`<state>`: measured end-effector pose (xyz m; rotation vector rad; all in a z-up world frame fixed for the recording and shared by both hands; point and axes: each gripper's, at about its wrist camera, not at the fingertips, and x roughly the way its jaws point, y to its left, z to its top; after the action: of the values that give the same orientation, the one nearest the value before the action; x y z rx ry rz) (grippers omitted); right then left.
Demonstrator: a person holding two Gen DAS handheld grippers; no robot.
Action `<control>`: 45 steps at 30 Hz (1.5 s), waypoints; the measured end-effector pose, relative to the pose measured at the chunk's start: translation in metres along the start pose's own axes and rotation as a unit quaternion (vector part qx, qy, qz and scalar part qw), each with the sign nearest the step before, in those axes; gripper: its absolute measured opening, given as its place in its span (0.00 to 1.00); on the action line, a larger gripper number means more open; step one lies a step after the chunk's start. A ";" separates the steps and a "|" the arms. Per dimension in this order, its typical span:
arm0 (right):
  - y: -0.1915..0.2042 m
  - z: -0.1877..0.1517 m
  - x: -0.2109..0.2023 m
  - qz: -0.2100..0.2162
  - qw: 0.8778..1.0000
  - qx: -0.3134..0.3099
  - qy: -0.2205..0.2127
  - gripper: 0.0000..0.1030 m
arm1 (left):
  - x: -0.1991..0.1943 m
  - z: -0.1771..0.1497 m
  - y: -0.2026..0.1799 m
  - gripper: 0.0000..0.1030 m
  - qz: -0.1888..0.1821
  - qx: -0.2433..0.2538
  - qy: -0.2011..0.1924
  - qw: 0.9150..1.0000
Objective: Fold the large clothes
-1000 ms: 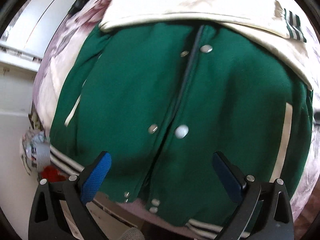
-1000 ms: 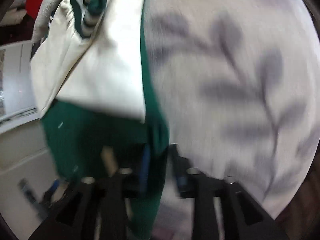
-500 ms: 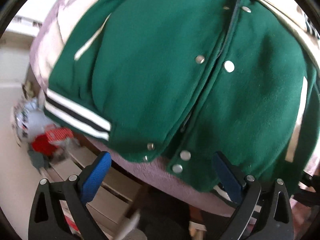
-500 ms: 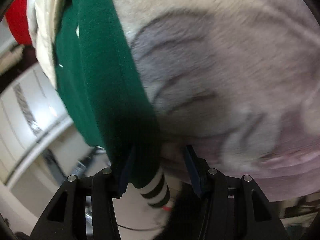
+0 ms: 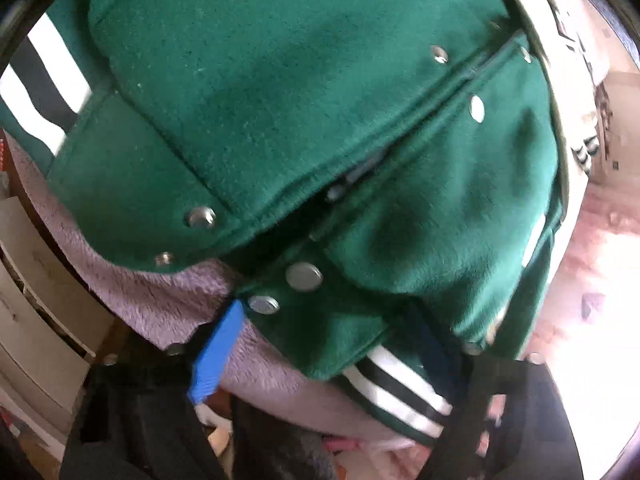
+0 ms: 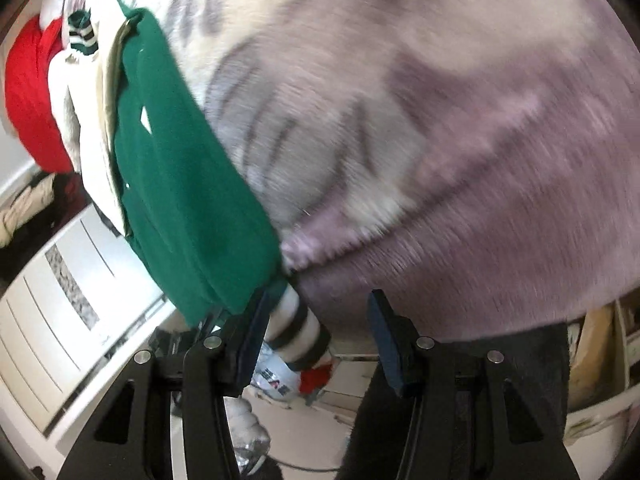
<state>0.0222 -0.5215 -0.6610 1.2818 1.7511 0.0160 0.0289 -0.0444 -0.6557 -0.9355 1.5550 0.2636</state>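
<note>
A green varsity jacket with metal snaps lies front up on a fluffy lilac blanket. Its cream sleeve crosses the far end. My left gripper points down at the near hem, and its jaws are closing. The hem's snap corner and striped band lie between the blue pad and the other finger, and no squeeze shows. In the right wrist view my right gripper stands open at the jacket's other corner. The striped hem hangs by its left finger, with a gap on the other side.
The blanket ends just in front of both grippers. Below its edge are white drawer fronts, a white cabinet and a plastic bottle on the floor. A red garment lies beyond the jacket's cream sleeve.
The left gripper has dropped toward the jacket's near hem, rolled, and narrowed its jaws around it. The right gripper has slid along the jacket's side edge to the striped hem corner.
</note>
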 end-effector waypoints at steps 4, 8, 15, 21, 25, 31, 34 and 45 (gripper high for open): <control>-0.013 -0.023 0.007 -0.004 1.000 0.019 -0.023 0.52 | -0.030 -0.012 -0.009 0.09 0.000 0.021 -0.046 0.999; -0.029 -0.039 0.008 -0.016 0.999 0.010 -0.046 0.52 | -0.074 -0.018 -0.024 0.07 -0.010 0.062 -0.082 0.995; 0.023 -0.076 0.046 -0.104 0.978 -0.159 -0.086 0.52 | -0.105 -0.011 -0.022 0.07 -0.047 0.058 -0.099 0.992; 0.077 -0.102 0.100 -0.222 0.905 -0.294 -0.215 0.52 | -0.110 -0.011 -0.024 0.07 -0.043 0.078 -0.100 0.991; 0.089 -0.123 0.109 -0.324 0.819 -0.304 -0.364 0.40 | -0.108 -0.013 -0.032 0.07 -0.039 0.089 -0.096 0.991; 0.095 -0.164 0.087 -0.344 0.768 -0.306 -0.446 0.20 | -0.077 -0.020 -0.022 0.08 -0.018 0.098 -0.071 0.993; 0.082 -0.148 0.098 -0.357 0.794 -0.283 -0.401 0.20 | -0.038 -0.020 -0.008 0.10 0.011 0.106 -0.042 0.993; 0.043 -0.101 0.033 -0.176 0.949 -0.201 -0.167 0.58 | -0.067 -0.022 -0.021 0.83 0.092 0.197 -0.016 0.976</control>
<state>-0.0145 -0.4295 -0.6043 0.6248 1.5557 -0.0447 0.0230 -0.0454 -0.5825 -0.4757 1.5909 0.0919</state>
